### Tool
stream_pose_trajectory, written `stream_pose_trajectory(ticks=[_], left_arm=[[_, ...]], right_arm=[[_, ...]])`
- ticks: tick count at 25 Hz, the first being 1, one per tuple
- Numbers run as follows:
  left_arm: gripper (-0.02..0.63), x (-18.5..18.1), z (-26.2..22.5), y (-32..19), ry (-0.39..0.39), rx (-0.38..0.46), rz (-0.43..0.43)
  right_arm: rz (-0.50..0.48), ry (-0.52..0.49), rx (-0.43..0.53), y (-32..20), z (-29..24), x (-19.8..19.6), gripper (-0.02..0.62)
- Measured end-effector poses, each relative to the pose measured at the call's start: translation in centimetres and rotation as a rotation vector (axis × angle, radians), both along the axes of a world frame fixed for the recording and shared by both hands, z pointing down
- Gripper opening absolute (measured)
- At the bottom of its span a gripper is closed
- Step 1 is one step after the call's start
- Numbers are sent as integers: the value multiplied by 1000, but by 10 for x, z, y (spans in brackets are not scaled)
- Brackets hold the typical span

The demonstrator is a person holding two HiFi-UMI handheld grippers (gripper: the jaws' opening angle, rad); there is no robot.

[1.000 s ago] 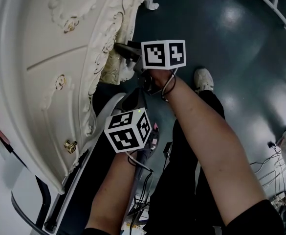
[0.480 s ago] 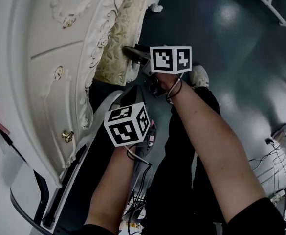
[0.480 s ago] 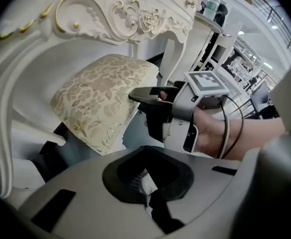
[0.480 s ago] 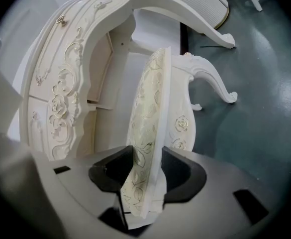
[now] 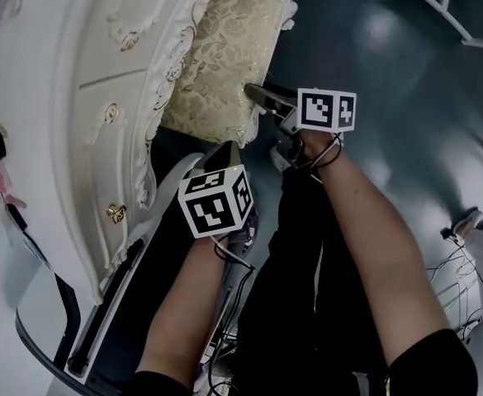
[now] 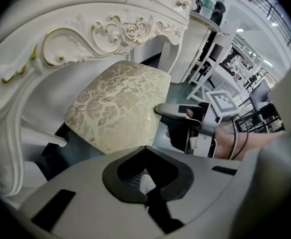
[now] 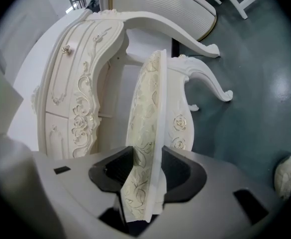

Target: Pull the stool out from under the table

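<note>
The stool has a cream floral cushion and carved white legs; most of its seat shows beyond the ornate white dressing table. My right gripper is shut on the near edge of the seat. In the right gripper view the cushion edge runs between the dark pads of the right gripper. My left gripper hovers just short of the stool, touching nothing. In the left gripper view the stool lies ahead of the left gripper, whose jaws meet with nothing held. The right gripper shows at the seat's right edge.
The floor is dark green and glossy. A white shoe stands close to the stool. White furniture legs are at the top right and cables lie at the right. A black and white frame sits at lower left.
The stool has slid out from under the table, showing far more cushion. The right gripper moved right and back with the seat edge in it. The left gripper barely moved.
</note>
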State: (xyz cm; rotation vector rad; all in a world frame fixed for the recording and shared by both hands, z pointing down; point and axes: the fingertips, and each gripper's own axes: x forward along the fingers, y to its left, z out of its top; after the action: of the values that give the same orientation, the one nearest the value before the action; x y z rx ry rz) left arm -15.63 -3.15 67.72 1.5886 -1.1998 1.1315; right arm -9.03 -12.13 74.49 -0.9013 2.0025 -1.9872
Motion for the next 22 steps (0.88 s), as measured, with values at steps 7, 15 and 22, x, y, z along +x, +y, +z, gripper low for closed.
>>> stream_pose_trajectory(ticks=[7, 15, 22], left_arm=[[3, 34, 9, 2, 22, -34, 53], [3, 69, 7, -8, 34, -40, 178], [3, 91, 6, -14, 38, -47, 250]], right_arm=[[30, 33, 32, 15, 0, 73, 187], [128, 59, 29, 40, 4, 160, 186], [265, 51, -2, 58, 5, 226, 183]])
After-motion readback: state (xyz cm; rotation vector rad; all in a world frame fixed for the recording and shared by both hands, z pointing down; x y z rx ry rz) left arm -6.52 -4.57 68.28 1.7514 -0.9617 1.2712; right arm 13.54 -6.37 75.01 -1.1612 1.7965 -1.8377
